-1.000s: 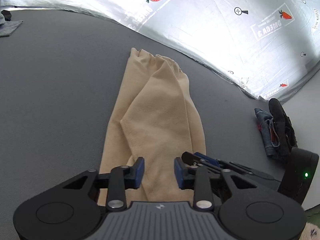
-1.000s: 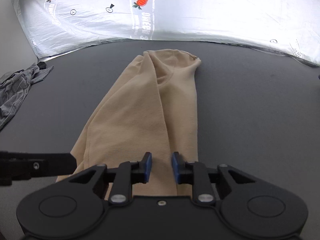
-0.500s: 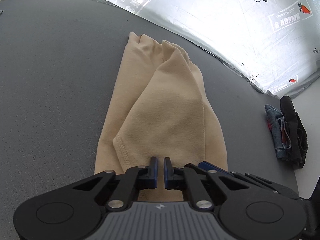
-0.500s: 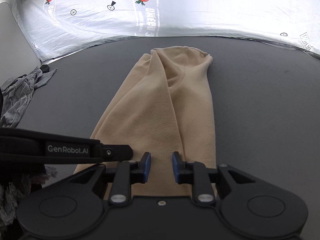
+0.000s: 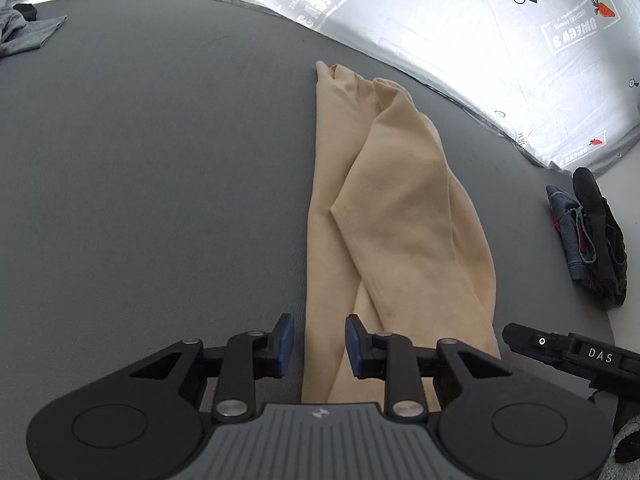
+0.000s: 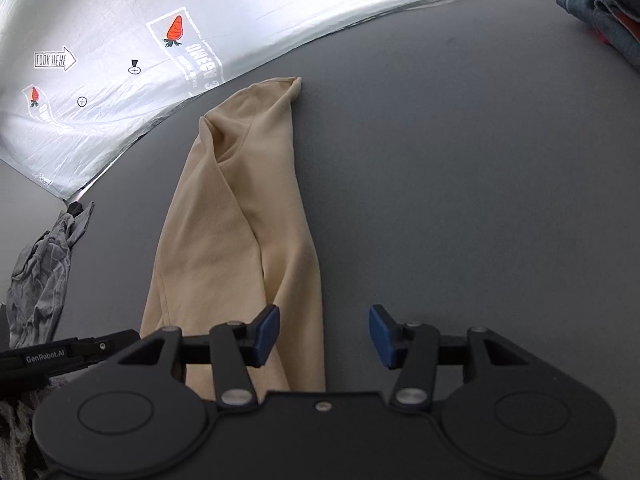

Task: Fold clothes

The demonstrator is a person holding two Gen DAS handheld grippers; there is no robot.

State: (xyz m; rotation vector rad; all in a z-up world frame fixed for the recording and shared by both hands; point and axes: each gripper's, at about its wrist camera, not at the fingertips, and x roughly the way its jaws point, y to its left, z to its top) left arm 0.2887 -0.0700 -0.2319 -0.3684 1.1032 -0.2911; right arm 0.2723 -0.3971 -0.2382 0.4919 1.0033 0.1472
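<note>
We see a beige garment (image 5: 400, 216) lying as a long, narrow strip on the dark grey surface (image 5: 152, 184), running from the near edge, under our grippers, toward the far edge where a crinkled silver sheet (image 5: 472, 40) printed with carrots rises behind it. One long fold of the cloth is laid over the rest, so the strip is layered along its length, and its far end bunches into a small peak. Our left gripper (image 5: 319, 339) hangs over the near end of the garment with its blue-padded fingers (image 5: 285, 338) moderately apart; the garment's left border shows in the gap between them, and nothing is held. Our right gripper (image 6: 324, 335) is spread wider, its left finger (image 6: 266, 334) above the garment's right side and its right finger over bare grey surface; it too holds nothing. A crumpled grey garment (image 6: 40, 276) lies toward the left edge of the surface, and a pile of dark blue and black clothes (image 5: 588, 236) sits at the right edge, well apart from the beige piece. From the left wrist view, part of the right gripper shows low at the right.
</note>
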